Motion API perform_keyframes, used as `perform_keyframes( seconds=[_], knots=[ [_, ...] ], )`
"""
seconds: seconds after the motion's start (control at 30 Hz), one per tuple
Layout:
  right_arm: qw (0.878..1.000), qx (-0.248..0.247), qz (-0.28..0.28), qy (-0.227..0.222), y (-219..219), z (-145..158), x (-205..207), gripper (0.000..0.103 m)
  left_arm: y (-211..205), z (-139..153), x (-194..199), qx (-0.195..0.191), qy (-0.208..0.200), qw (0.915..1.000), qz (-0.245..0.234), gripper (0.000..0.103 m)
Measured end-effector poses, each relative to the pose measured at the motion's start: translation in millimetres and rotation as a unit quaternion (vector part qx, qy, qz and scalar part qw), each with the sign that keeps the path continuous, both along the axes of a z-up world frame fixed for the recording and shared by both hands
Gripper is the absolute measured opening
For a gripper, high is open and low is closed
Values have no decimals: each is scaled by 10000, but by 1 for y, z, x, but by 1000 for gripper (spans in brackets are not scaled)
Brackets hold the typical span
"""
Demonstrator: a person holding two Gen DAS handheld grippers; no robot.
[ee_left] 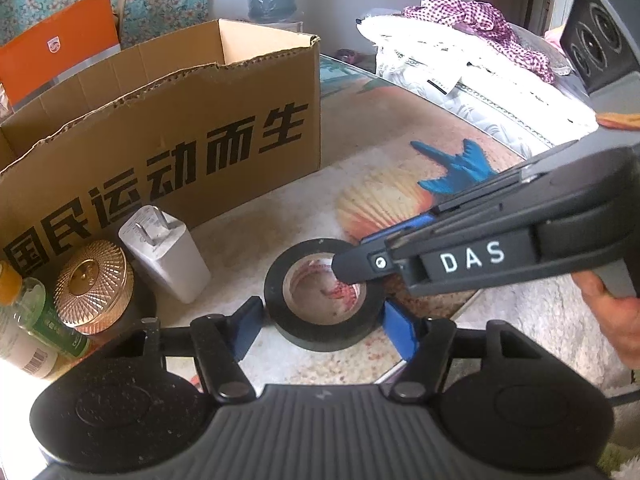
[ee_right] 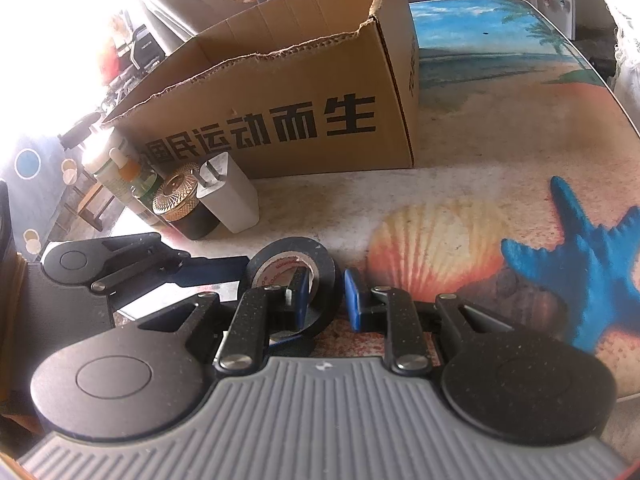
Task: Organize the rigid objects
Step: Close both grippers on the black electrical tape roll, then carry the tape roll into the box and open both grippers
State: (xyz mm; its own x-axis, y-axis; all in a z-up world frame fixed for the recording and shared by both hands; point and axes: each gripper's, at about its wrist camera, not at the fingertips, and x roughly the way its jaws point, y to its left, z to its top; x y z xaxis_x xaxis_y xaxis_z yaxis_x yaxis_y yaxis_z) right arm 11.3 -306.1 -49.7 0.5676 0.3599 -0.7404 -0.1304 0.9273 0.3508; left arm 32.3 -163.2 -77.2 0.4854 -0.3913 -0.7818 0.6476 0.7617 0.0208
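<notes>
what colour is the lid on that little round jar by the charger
Gold with a faceted, radiating pattern; the jar lid shows best in the left wrist view.

The roll of tape [ee_left: 324,312] looks like smooth black plastic with a slight sheen, wound on a pale paper core. The box [ee_left: 168,128] is brown corrugated cardboard, matt, with a raggedly torn top edge. The charger [ee_left: 166,254] at lower left is glossy white plastic with bright metal prongs. Beside it the jar lid [ee_left: 94,284] is shiny, gold-toned and finely ribbed. The desk [ee_left: 400,152] has a smooth, glassy printed top. The left tongs [ee_left: 324,322] and right tongs [ee_right: 326,296] are speckled matt black plastic with blue pads [ee_right: 354,294] and metal rivets.
</notes>
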Motion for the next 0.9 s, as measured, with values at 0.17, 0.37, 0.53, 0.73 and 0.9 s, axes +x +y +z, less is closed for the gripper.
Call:
perform_keyframes(
  seconds=[0.17,0.37,0.53,0.73,0.9],
  knots=[
    [10000,38,11,-28,-1,-2,-1,18,-1,0,-1,-7,-30,10000,17,65],
    [10000,80,-23,-54,-2,-2,-2,18,-3,1,-4,-4,-52,10000,55,65],
    [9999,112,-44,-119,-2,3,-6,17,-1,9,-9,-57,-163,9998,75,65],
    [9989,35,-49,-467,0,28,-16,18,4,39,-18,-227,-590,9979,109,65],
    [9945,-121,33,-1040,6,71,-17,18,14,84,-13,-399,-1197,9919,160,65]
  ],
)
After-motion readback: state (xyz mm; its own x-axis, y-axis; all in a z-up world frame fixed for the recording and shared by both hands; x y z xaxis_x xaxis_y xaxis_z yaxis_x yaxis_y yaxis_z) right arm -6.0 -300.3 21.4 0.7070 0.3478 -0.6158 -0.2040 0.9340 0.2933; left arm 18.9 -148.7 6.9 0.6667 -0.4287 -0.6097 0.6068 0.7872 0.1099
